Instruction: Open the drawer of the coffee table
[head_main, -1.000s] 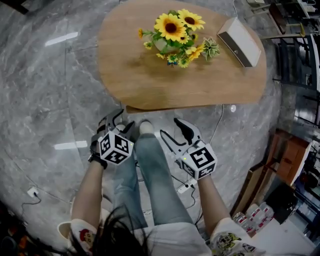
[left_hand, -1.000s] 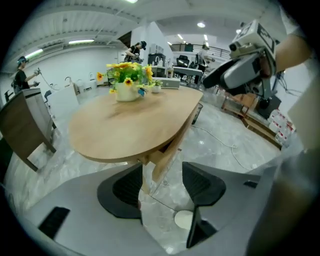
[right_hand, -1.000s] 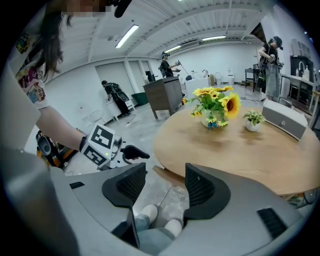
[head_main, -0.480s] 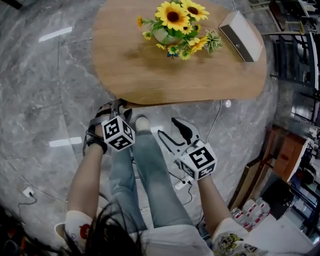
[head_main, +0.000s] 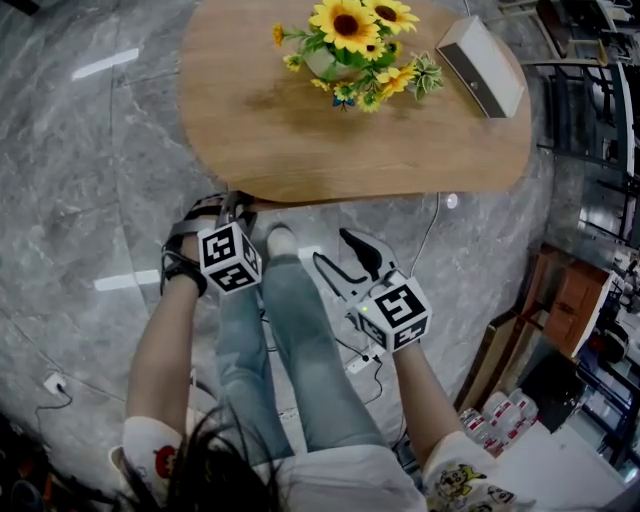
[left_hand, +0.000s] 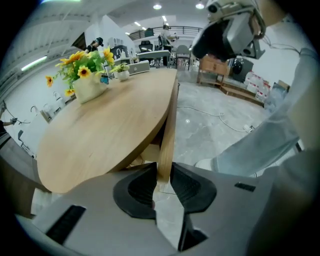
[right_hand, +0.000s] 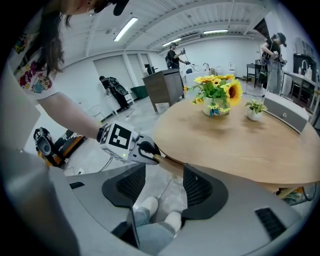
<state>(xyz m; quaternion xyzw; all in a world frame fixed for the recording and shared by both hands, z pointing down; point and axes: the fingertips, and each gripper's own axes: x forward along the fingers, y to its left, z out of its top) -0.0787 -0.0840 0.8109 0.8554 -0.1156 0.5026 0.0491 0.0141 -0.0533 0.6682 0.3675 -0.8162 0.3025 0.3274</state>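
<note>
A grey marble floor (head_main: 90, 180) fills the room, and on it, at 12 o'clock in the head view, stands an oval wooden coffee table (head_main: 400, 150). The drawer front (left_hand: 167, 135) is a thin wooden panel that hangs under the table top, at the table's 7 o'clock edge. The left gripper (head_main: 232, 205) is right at this edge. Its jaws have just been closing, and in the left gripper view both pads now pinch the lower end of the panel.

The right gripper (head_main: 335, 255) hangs at 4 o'clock from the left one, near the table edge but apart from it. Its jaws stand apart and hold nothing; below them are only the person's jeans (head_main: 300, 350) and a white shoe (head_main: 280, 240).

On the far part of the table top stand a bunch of sunflowers (head_main: 350, 28) in a pale vase (head_main: 322, 65), a small potted plant (head_main: 425, 75) at their 3 o'clock, and a grey box (head_main: 480, 65) further to the right. A white cable (head_main: 430, 235) runs over the floor beside the right gripper.
</note>
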